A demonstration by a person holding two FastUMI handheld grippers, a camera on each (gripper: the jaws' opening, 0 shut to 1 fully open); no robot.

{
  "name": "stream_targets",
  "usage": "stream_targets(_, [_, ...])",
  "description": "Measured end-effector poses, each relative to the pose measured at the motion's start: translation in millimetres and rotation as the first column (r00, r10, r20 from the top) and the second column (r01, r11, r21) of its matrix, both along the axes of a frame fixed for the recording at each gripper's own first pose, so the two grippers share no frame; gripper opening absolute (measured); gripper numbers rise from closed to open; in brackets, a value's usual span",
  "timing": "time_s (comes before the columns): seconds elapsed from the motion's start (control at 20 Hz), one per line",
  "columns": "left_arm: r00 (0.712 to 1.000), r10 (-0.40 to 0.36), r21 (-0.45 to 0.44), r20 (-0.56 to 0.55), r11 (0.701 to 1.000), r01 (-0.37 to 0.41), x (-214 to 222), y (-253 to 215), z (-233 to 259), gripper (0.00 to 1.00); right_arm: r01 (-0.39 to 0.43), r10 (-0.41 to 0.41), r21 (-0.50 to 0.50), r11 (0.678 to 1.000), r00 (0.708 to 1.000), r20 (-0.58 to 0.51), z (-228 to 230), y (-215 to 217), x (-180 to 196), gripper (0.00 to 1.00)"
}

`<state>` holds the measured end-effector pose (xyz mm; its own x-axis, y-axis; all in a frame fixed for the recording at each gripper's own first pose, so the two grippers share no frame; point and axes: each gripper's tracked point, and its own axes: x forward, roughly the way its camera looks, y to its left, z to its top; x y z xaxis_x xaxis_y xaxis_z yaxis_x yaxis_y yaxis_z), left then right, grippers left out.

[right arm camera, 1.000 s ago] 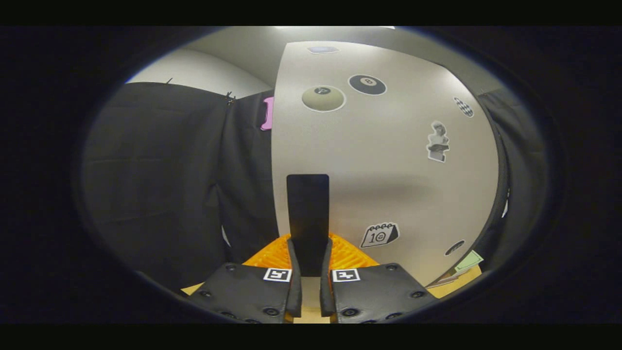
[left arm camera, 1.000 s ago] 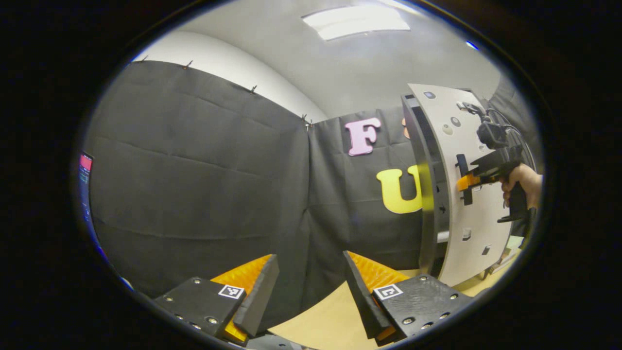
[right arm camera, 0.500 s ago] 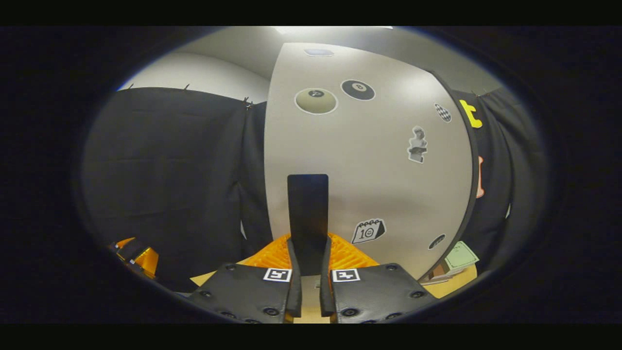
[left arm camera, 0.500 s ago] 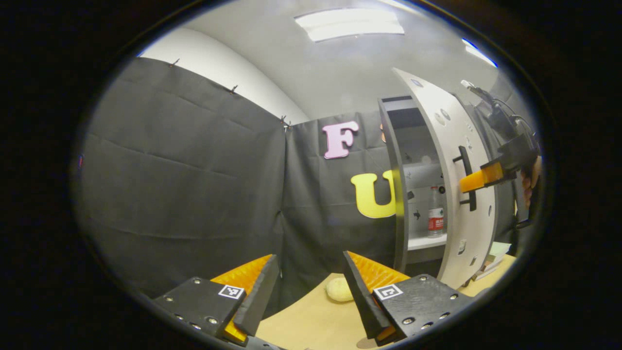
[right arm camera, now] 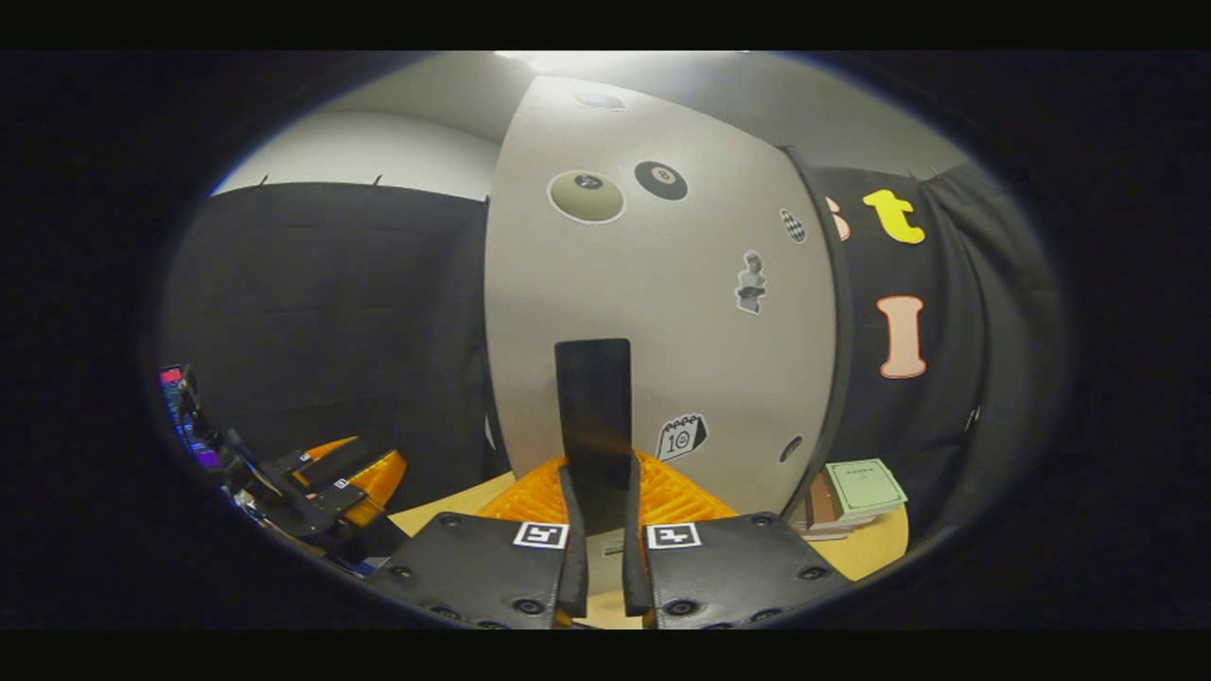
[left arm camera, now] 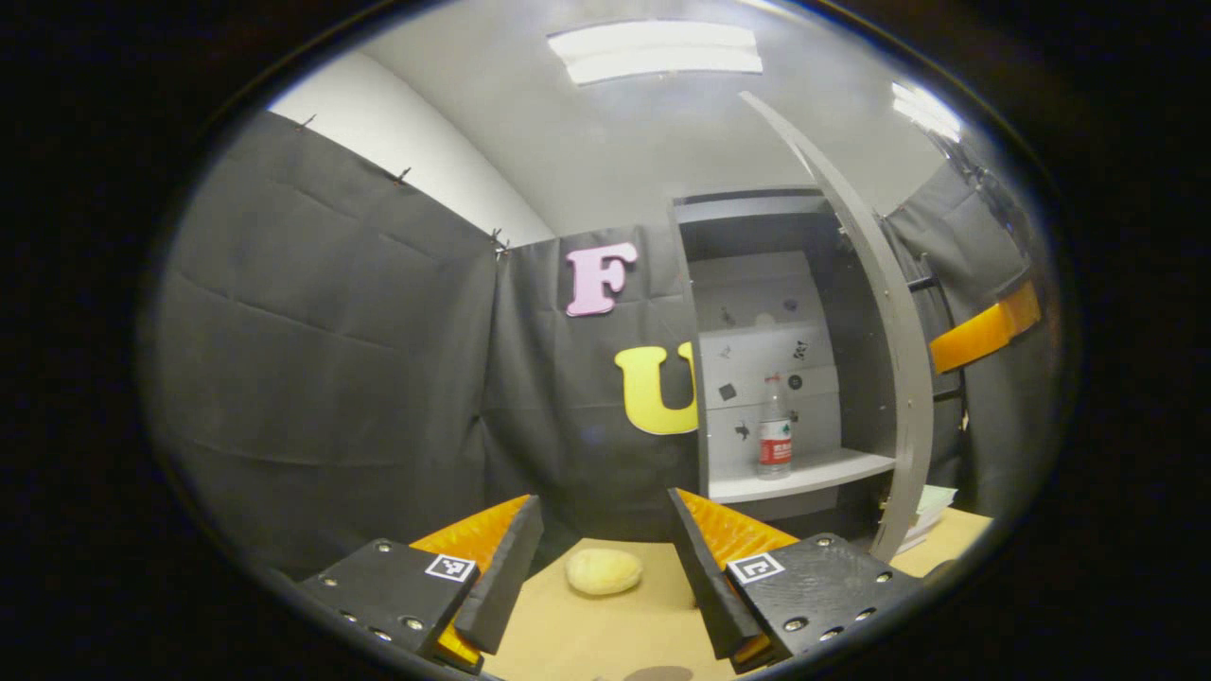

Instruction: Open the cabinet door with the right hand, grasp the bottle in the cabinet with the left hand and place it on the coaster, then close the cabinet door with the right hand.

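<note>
Cabinet door [right arm camera: 653, 312] now swung wide from its half-open position, right gripper [right arm camera: 600, 492] clamped on the door handle [right arm camera: 594, 416] — exposing the bottle [left arm camera: 775, 430] upright on the cabinet shelf [left arm camera: 804, 473], well beyond the spread-open left gripper [left arm camera: 605, 558], free to reach.

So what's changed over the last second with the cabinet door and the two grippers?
The cabinet door has swung much further open, pulled by the right gripper, which stays shut on the door handle. That has uncovered the shelf and the bottle standing on it. A yellowish lump on the table has come into the left gripper view. The left gripper is still open and holds nothing.
</note>
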<state>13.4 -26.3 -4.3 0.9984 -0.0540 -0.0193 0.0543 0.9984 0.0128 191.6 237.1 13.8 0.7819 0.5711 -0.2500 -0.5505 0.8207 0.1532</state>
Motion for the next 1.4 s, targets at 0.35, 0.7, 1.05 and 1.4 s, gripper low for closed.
stream_targets(0.35, [0.993, -0.117, -0.013, 0.005, 0.993, 0.117, -5.0, -81.3, 6.3, 0.81, 0.084, -0.084, -0.038, 0.996, 0.996, 0.017, 0.8, -25.3, -8.6, 0.14])
stream_targets(0.7, [0.983, -0.183, -0.045, -0.002, 0.982, 0.182, -17.6, -137.6, 10.4, 0.81, 0.329, -0.311, -0.166, 0.930, 0.943, 0.122, 12.3, -104.6, -5.3, 0.15])
stream_targets(1.05, [0.979, -0.202, 0.020, 0.001, 0.979, 0.202, -9.9, -181.1, 26.2, 0.81, 0.297, -0.286, -0.068, 0.952, 0.949, 0.134, 10.1, -138.4, -44.2, 0.82])
stream_targets(1.4, [0.958, -0.285, 0.009, -0.021, 0.958, 0.285, 55.4, -219.2, 27.9, 0.81, 0.430, -0.430, 0.030, 0.903, 0.895, 0.119, 5.9, -194.6, -50.8, 0.99])
